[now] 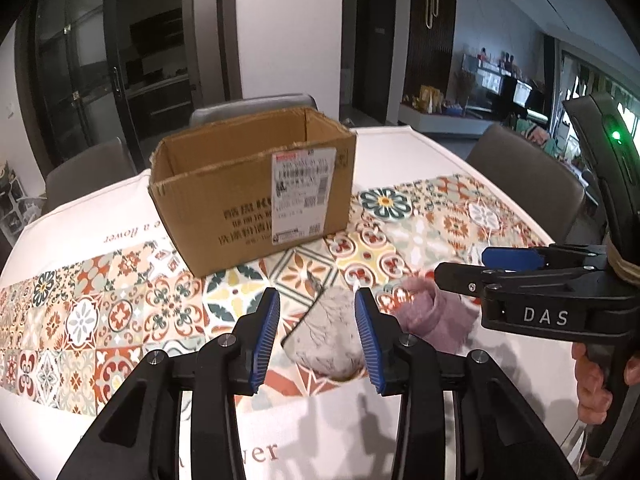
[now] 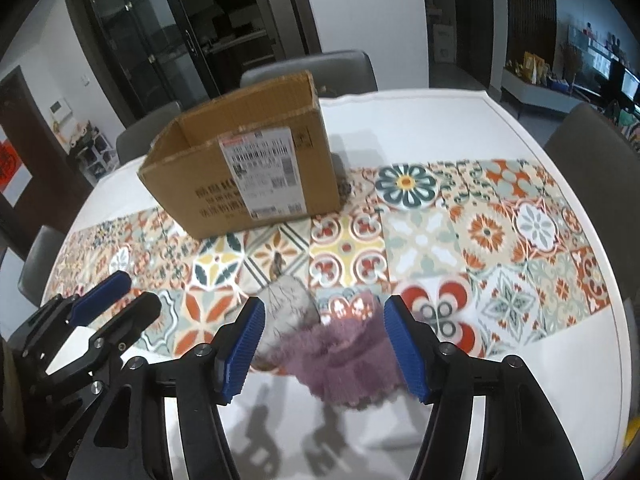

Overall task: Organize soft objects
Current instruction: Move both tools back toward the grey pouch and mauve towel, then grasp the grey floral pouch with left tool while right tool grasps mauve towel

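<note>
While both tools are hanging open over the counter [image 1: 400,136], the left tool [image 1: 316,336] is framing the grey cloth [image 1: 324,332] and the right tool [image 2: 324,348] the purple cloth [image 2: 344,364]; each should be closing only once fabric sits between its pads, then carrying it to the cardboard box [image 1: 248,184].

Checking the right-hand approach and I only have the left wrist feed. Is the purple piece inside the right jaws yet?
Observer: Yes. In the right wrist view the purple fluffy piece lies between the open fingers of the right gripper, and the pads are not pressing on it.
Operator: Is it clear of the grey one?
Observer: No. Its edge seems to lie over the near side of the grey piece.
Operator: Anything else near the box?
Observer: A dark fuzzy thing peeks out behind the right corner of the cardboard box. It is too blurred to identify.
</note>
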### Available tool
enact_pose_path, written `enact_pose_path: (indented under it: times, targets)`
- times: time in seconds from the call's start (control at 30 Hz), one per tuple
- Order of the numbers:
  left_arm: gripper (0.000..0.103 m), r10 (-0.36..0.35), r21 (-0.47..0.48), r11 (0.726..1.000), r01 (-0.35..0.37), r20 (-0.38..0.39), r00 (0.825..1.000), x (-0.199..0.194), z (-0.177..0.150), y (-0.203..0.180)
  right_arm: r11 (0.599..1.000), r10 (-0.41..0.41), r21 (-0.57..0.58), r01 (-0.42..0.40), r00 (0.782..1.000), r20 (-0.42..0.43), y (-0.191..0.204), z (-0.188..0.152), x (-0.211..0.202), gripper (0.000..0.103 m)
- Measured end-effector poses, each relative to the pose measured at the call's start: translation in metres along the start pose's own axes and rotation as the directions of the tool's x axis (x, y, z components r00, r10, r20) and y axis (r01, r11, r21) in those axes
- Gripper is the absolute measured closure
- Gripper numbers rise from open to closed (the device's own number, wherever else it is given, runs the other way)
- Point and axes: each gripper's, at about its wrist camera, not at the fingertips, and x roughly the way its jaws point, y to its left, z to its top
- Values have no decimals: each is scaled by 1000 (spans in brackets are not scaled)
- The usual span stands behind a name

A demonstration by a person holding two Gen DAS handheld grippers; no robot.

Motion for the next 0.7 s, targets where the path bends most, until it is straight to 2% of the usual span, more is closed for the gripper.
enact_pose_path:
  times: [0.37,0.53,0.7]
  targets:
    - [61,-7,14,1000,8,-103,995,22,-28,-4,999,-19,23,22,993,-116,-12,-27,23,40]
    - [52,-54,33,998,59,-152,987,36,-41,-6,999,-32,28,37,987,-160,-15,-36,38,40]
    - [52,-65,50,996,75,-182,981,48,-48,-5,997,-56,35,64,978,-200,-19,-41,54,40]
